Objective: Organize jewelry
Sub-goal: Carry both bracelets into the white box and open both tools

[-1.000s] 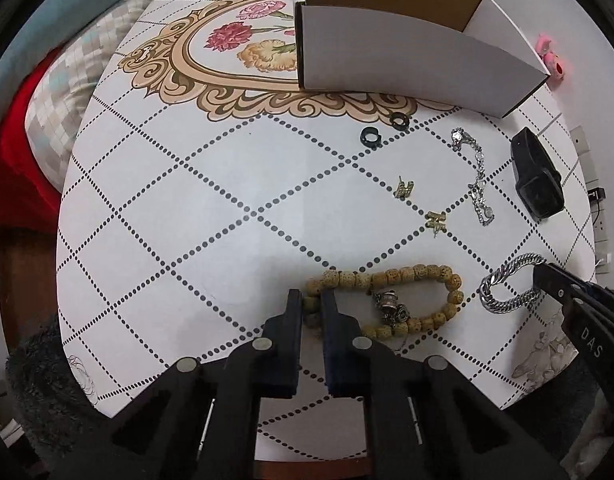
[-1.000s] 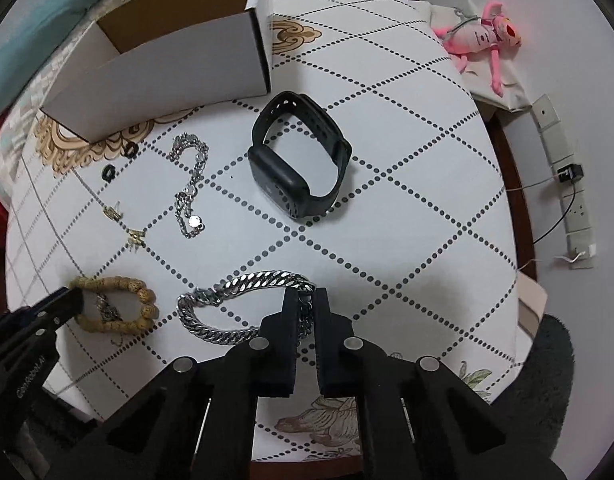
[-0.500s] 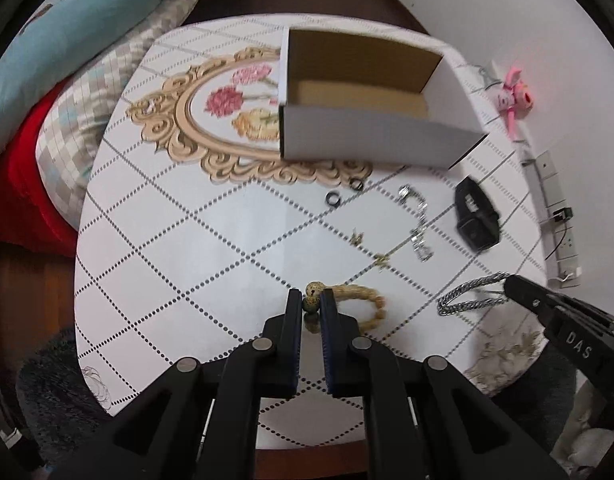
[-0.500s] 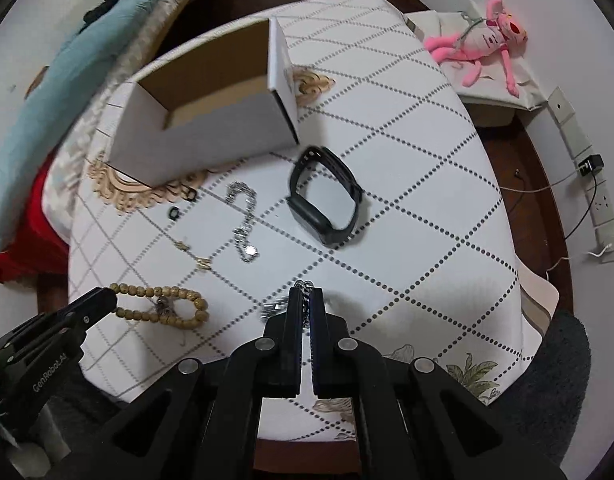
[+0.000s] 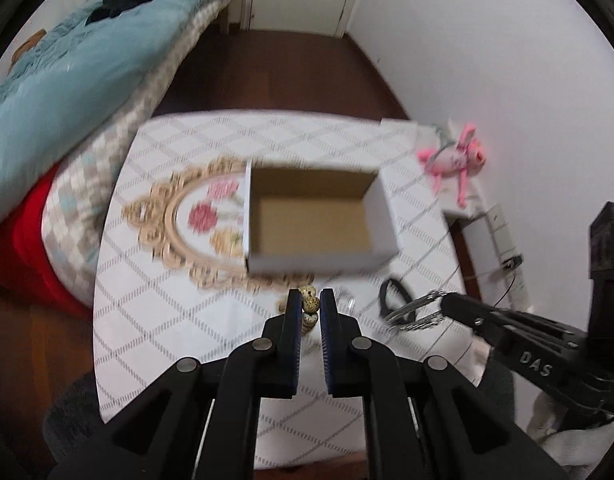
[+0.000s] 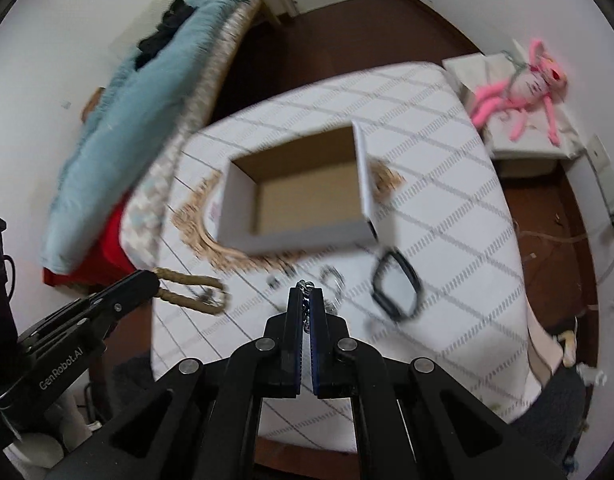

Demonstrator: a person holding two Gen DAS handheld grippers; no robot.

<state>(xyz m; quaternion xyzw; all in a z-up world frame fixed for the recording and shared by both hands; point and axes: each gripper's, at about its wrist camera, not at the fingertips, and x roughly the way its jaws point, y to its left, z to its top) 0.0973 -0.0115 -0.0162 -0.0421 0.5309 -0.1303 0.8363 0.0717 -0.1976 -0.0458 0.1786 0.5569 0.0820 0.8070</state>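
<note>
Grip status: left gripper clamped on a few speckled beads of the bead bracelet, rest of the loop dangling clear of the table; right gripper closed on links of the silver chain bracelet, likewise lifted and hanging in a loop. Both held well above the tablecloth, short of the open cardboard box; box interior bare as far as visible.

Handling, judged: beads hard and round, strung loosely, so apt to roll or slip between flat pads; hold across two or three beads looks sensible; swinging likely on transfer. Chain heavier for its size, limp, smooth metal; pinch on a link secure enough, but the free loop could catch the box wall if not lowered inside the rim.

Remaining on table: black watch near the box's front corner; smaller pieces between the grippers and box.

Hard to read: heavy motion blur on both views; small items smeared, count and type not determinable; exact links and pad contact on chain hidden between the fingers; pink plush toy off-table, irrelevant.
</note>
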